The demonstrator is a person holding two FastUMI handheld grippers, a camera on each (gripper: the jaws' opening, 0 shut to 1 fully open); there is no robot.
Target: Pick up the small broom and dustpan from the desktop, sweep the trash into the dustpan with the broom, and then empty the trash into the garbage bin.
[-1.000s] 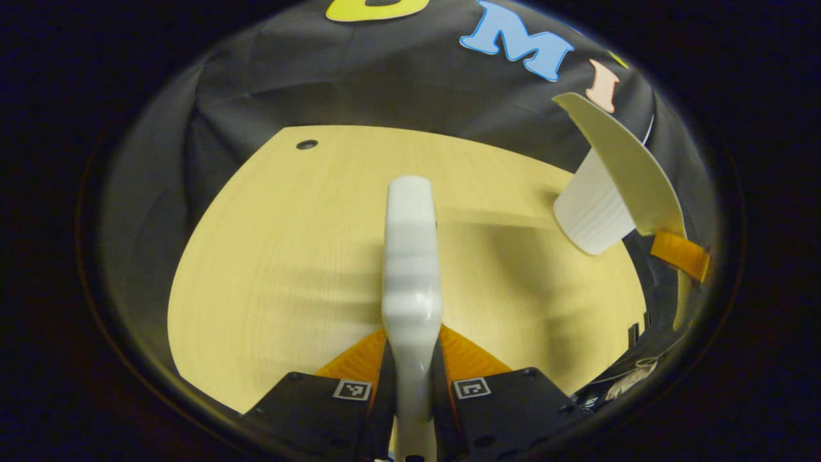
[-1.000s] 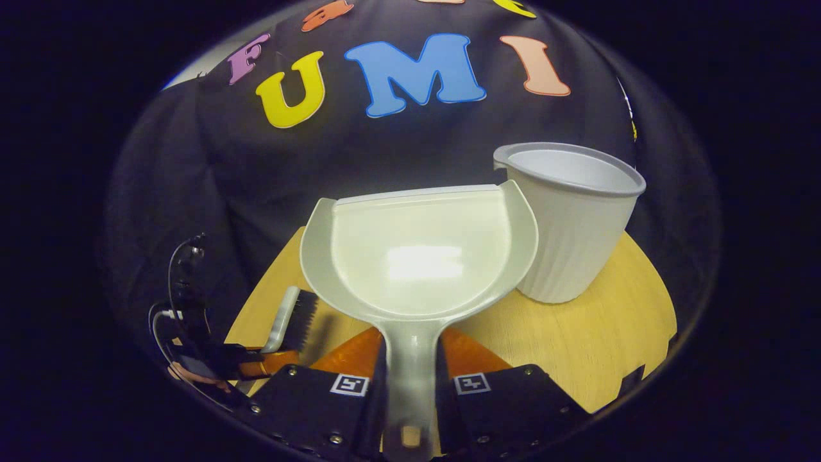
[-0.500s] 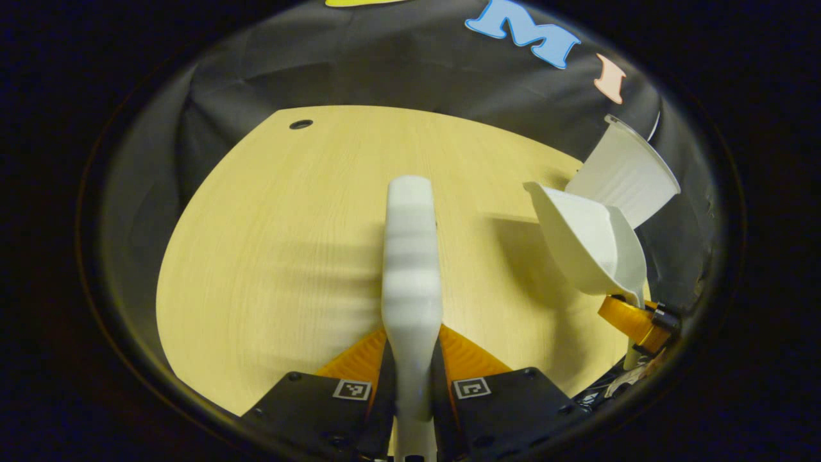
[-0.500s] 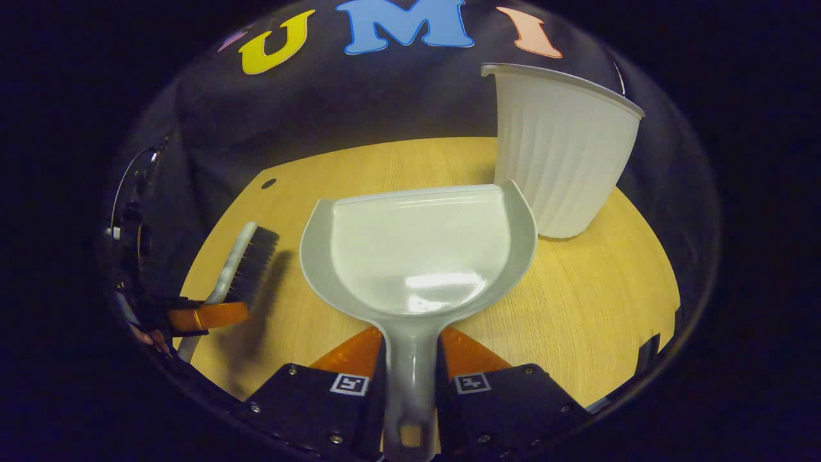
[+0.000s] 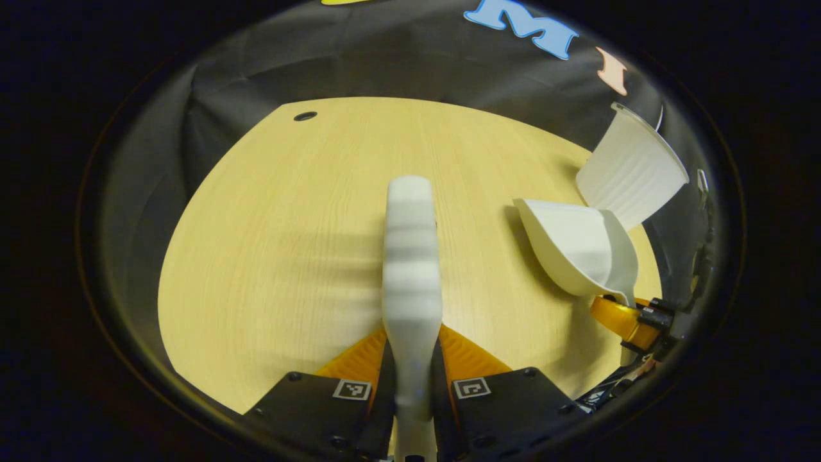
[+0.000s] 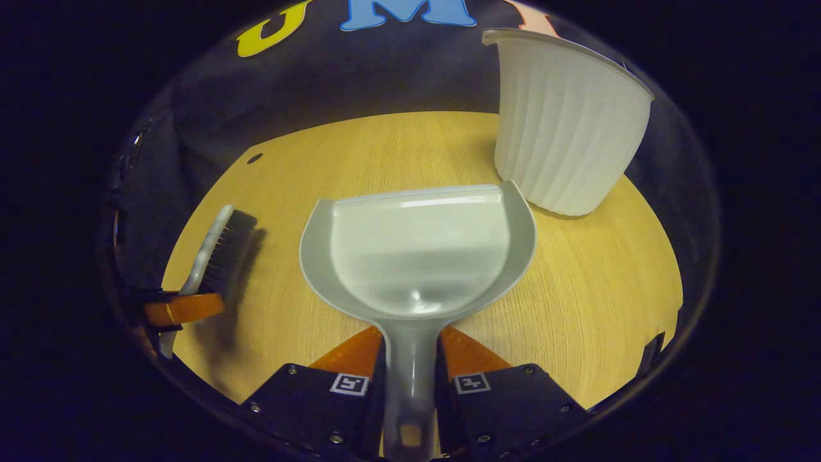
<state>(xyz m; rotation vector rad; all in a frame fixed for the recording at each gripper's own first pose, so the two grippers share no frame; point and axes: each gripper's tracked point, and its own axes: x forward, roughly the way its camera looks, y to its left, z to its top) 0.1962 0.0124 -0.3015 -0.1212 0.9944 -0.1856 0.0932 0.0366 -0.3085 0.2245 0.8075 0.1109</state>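
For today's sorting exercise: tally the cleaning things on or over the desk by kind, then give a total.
Broom: 1
Dustpan: 1
Garbage bin: 1
Total: 3

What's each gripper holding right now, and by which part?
Left gripper is shut on the broom, gripping its handle just below the head. Right gripper is shut on the dustpan, clamped on its handle.

A pale yellow wood-grain counter (image 6: 577, 308) with a curved edge has a small dark round hole (image 5: 305, 116) near its far left corner. A white ribbed plastic garbage bin (image 6: 564, 128) stands upright on its right side.
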